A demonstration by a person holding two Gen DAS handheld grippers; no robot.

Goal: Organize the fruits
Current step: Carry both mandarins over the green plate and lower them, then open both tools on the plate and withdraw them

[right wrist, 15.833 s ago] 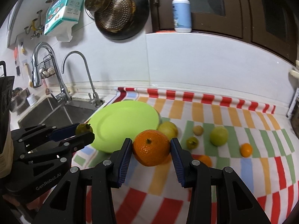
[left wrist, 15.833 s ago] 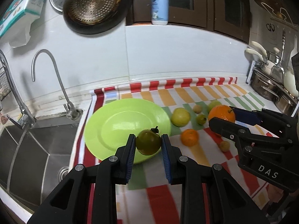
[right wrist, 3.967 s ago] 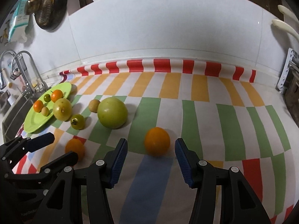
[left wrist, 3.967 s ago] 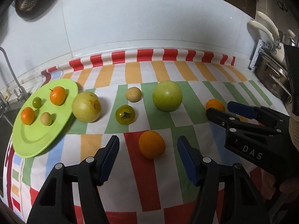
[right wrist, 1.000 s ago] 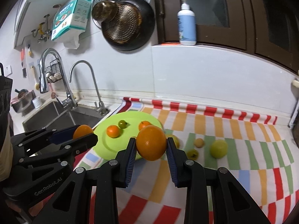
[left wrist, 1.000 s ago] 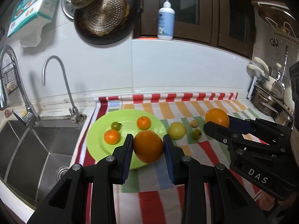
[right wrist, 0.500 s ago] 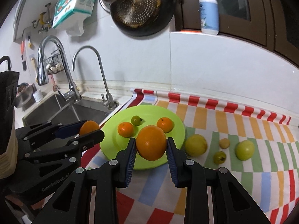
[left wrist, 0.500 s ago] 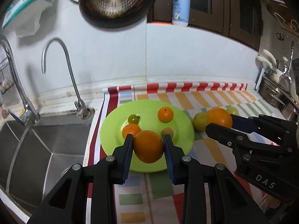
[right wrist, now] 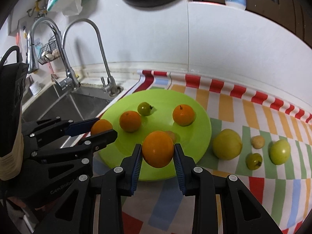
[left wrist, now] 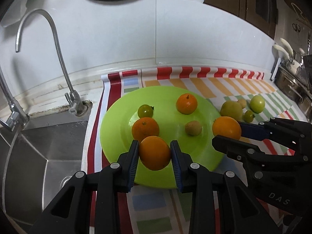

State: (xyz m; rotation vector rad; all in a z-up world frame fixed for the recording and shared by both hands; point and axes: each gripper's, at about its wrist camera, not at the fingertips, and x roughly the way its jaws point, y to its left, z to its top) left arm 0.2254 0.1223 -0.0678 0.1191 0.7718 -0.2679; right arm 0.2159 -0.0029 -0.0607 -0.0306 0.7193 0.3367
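Each gripper (left wrist: 155, 154) (right wrist: 157, 152) pinches an orange (left wrist: 226, 128); lower both onto bare plate (left wrist: 195, 152) spots before releasing.

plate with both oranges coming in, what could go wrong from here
1. The left gripper holds its orange over the green plate's near rim; released there, it could roll off toward the sink.
2. It hangs close to a resting orange and may knock it.
3. The right gripper's orange could bump the small tan fruit.
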